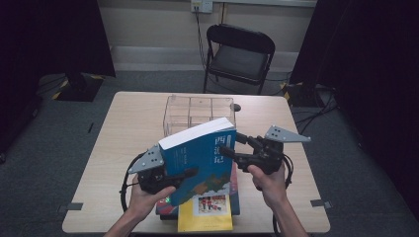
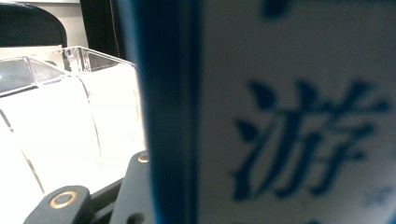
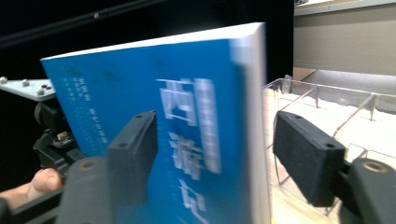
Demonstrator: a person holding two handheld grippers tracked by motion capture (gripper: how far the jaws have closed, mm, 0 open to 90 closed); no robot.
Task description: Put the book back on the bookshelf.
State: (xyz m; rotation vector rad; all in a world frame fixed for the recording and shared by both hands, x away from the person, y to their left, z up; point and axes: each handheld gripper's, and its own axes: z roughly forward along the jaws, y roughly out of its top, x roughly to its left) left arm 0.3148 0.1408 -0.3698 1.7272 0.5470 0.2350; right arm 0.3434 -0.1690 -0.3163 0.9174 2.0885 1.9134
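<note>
- A blue book is held tilted in mid-air at the centre of the high view, above a stack of books lying at the lower centre of the table
- The left gripper is clamped on the book at its lower left edge; in the left gripper view the cover crowds the right of the frame, right against the jaw
- The right gripper sits at the book's right edge; in the right gripper view its pads stand apart on either side of the book, with a clear gap at the right pad, so the book is straddled there, not pinched
- The step in hand is judged to be a handover or re-grip, with the weight carried by the left gripper alone
- A clear divided box stands just behind the book, toward the upper centre of the high view; it is taken as the likely destination
- Next, the right jaws need to be closed firmly on the right edge before the left grip is eased, otherwise the book may swing or slip
- The book then needs to be turned upright and lined up with a compartment
</note>
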